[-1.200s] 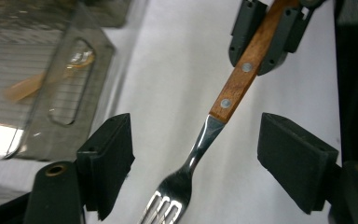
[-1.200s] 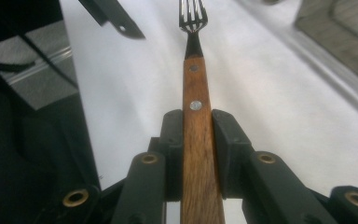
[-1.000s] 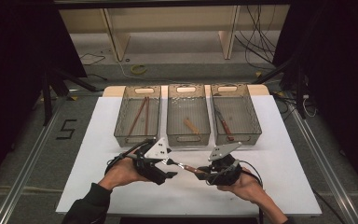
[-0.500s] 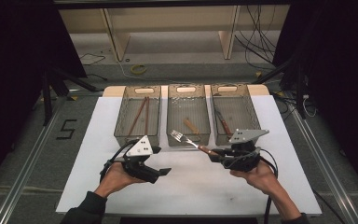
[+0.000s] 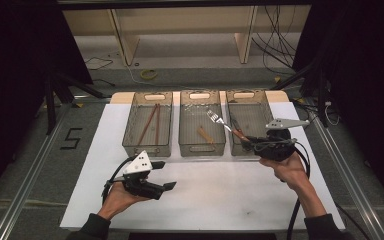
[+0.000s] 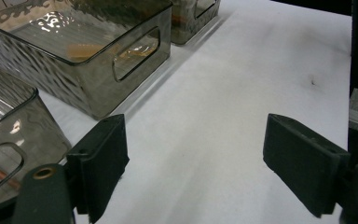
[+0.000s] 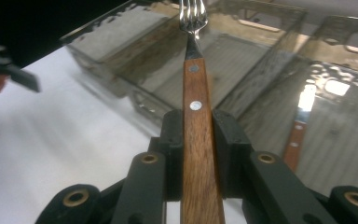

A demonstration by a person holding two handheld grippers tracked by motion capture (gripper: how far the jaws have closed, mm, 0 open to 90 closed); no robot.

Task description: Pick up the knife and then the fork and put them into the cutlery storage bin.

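A fork (image 5: pixel 224 124) with a wooden handle and steel tines sticks out of my right gripper (image 5: pixel 252 145), which is shut on the handle. It is held in the air at the front of the right bin (image 5: pixel 267 107), and its tines reach over the middle bin (image 5: pixel 186 125). In the right gripper view both pads (image 7: pixel 229 140) press on the fork handle (image 7: pixel 196 84). My left gripper (image 5: pixel 164 175) hovers low over the white mat at the front left, open and empty. The left gripper view has its jaws (image 6: pixel 191 163) standing wide apart over bare mat.
Three smoky clear bins stand in a row at the back of the white mat (image 5: pixel 220 195). The left bin (image 5: pixel 132 135) holds chopsticks (image 5: pixel 150 122), the middle one a wooden piece (image 5: pixel 205 135), the right one a wooden-handled utensil (image 7: pixel 296 140).
The two grippers, close together at the mat's front centre a second ago, have parted. The right one carried the fork up and right to the bins; the left drew back left, empty.
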